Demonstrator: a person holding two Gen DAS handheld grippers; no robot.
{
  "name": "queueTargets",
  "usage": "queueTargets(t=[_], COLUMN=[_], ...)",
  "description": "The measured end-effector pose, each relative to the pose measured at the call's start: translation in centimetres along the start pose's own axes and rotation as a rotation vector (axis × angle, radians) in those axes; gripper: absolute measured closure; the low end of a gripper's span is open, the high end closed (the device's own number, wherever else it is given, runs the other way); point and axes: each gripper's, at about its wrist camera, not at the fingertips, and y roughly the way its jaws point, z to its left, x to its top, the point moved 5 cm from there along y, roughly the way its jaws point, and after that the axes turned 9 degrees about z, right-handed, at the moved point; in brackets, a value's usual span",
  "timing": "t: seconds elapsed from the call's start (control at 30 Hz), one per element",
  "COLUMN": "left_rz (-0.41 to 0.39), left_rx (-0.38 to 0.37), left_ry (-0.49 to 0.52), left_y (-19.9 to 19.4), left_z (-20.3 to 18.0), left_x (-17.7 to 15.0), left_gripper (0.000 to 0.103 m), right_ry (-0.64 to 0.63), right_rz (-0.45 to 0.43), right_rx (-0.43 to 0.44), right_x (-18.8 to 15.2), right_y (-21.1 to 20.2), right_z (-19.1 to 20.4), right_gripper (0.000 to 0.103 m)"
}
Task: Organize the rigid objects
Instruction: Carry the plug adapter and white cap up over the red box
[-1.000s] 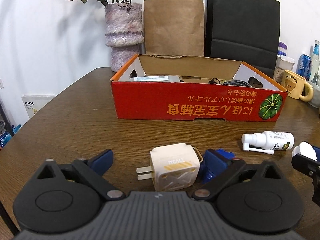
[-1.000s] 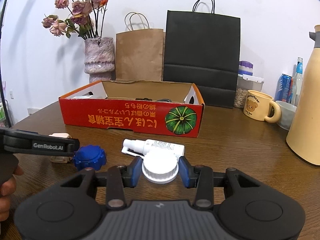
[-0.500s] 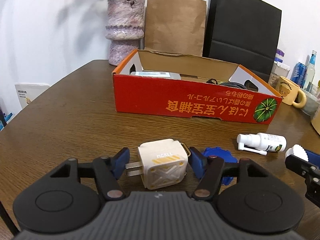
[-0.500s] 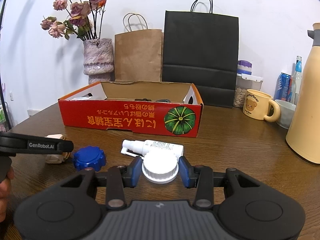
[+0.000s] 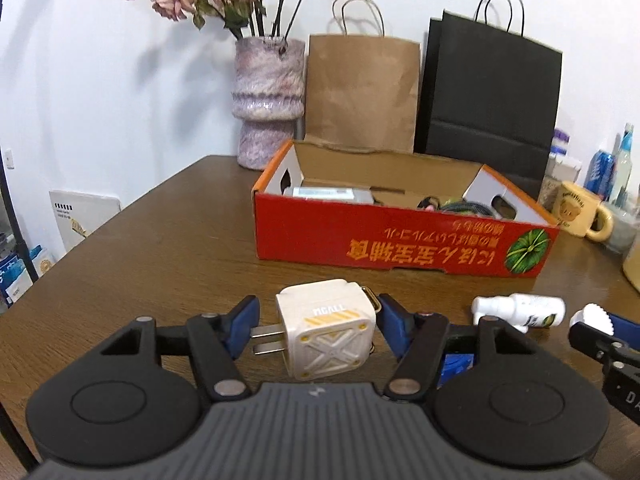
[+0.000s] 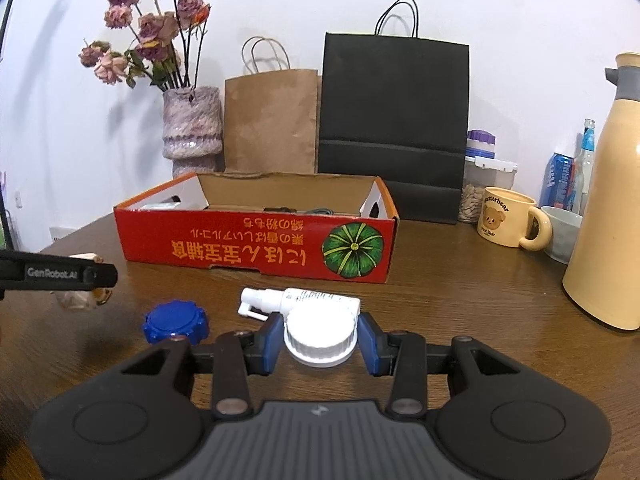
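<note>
Beyond both tools, a red box (image 5: 400, 236) is sitting on the table (image 5: 160, 240) — left tool (image 5: 316, 320) is pinching a charger (image 5: 326, 330), lifted; right tool (image 6: 320, 340) is clamping a white cap (image 6: 319, 336) beside a spray bottle (image 6: 312, 300).

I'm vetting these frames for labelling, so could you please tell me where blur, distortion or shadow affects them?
Left wrist view: fisheye bends the brown wooden table edge, corners darken, and the cream cube-shaped plug adapter is slightly soft. Right wrist view: the adapter at the left edge behind the left gripper's finger is blurred, and the dried flowers cast soft wall shadows.
</note>
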Motion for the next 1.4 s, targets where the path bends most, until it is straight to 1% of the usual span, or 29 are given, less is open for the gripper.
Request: queueTargets(t=[0.1,0.3,0.57,0.7,0.9,1.07,1.3,1.4], left_rz=[-0.018,-0.051,-0.064,-0.052,-0.103,-0.154,-0.189,-0.192], left_rx=[-0.004,-0.014,-0.025,-0.041,-0.052,-0.067,-0.077,-0.064], left_ry=[-0.026,-0.045,-0.062,-0.070,-0.056,-0.063,-0.101,-0.103], left_y=[-0.7,-1.9,-2.7,-2.8,-3.9,-4.5,-4.1,-3.4], left_z=[0.2,0.4,1.0,1.1,0.4,-0.2,-0.6,-0.7], left_x=[0.0,0.4,1.6,2.5,4.5,6.3,8.2,8.9], left_gripper=[0.038,0.038,0.038,0.038,0.038,0.038,0.038,0.038], right_ry=[0.001,-0.004,-0.014,-0.017,-0.038,-0.029,0.003,0.004], right_rz=[-0.012,-0.021,-0.058,-0.067,-0.109,-0.150,-0.198,-0.205], right_rx=[0.008,0.016,0.031,0.038,0.037,0.034,0.033,0.035], right_x=[0.2,0.3,1.7,2.6,4.8,7.1,9.9,10.6], right_y=[-0.4,-0.8,-1.7,-2.0,-2.6,-2.7,-1.6,-0.8], right_z=[0.1,0.9,1.7,1.9,2.3,2.4,1.8,1.6], right_gripper=[0.064,0.064,0.064,0.064,0.064,0.064,0.064,0.064])
